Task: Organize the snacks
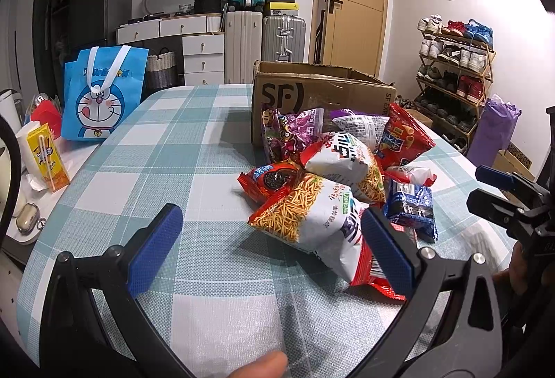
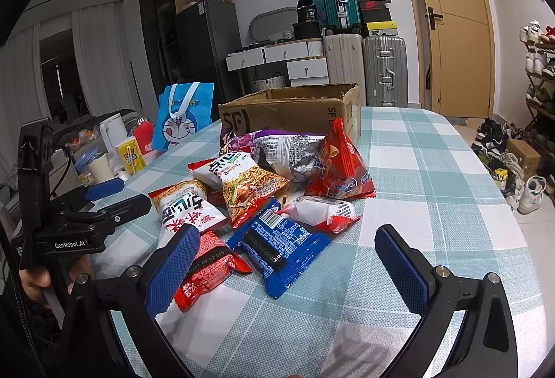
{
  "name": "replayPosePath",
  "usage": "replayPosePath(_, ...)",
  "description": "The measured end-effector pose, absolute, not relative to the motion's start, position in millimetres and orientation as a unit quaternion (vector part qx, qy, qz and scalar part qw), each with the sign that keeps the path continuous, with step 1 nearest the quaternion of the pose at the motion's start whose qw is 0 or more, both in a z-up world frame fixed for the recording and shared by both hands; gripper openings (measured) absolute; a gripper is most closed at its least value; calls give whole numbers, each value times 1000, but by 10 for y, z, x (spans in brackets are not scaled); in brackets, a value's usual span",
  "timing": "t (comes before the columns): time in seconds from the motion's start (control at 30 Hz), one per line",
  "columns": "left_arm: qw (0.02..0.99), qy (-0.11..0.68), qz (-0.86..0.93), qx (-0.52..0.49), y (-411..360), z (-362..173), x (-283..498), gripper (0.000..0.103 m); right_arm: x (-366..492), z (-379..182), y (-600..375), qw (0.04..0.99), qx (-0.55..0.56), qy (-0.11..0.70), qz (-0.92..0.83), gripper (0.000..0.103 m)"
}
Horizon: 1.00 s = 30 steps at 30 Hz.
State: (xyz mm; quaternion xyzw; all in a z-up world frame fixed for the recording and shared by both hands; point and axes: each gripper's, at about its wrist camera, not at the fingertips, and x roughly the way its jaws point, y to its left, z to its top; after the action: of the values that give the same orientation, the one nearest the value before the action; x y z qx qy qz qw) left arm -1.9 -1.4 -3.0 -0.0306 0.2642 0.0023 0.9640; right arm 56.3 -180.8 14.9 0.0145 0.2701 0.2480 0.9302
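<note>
A heap of snack bags lies on the checked tablecloth in front of a brown cardboard box (image 1: 312, 93) (image 2: 295, 111). Nearest is a white and red noodle-snack bag (image 1: 312, 218) (image 2: 187, 208), with a blue packet (image 1: 412, 204) (image 2: 281, 246) and a red packet (image 2: 208, 260) beside it. My left gripper (image 1: 270, 246) is open, low over the table, its right finger at the noodle bag's edge. My right gripper (image 2: 288, 260) is open too, straddling the blue and red packets without closing on them. Each gripper shows at the side of the other's view.
A blue cartoon tote bag (image 1: 100, 97) (image 2: 180, 118) stands at the table's far left, next to a yellow drink carton (image 1: 48, 156) and a white kettle (image 2: 112, 131). Suitcases (image 1: 267, 38), white drawers, a door and a shoe rack (image 1: 454, 66) are behind.
</note>
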Motion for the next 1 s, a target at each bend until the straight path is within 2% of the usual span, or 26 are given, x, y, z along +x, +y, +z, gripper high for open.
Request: replayPosePath(1.0, 963, 267, 6, -31, 29, -21, -1, 103, 570, 139, -1827, 930, 11, 274, 246, 103)
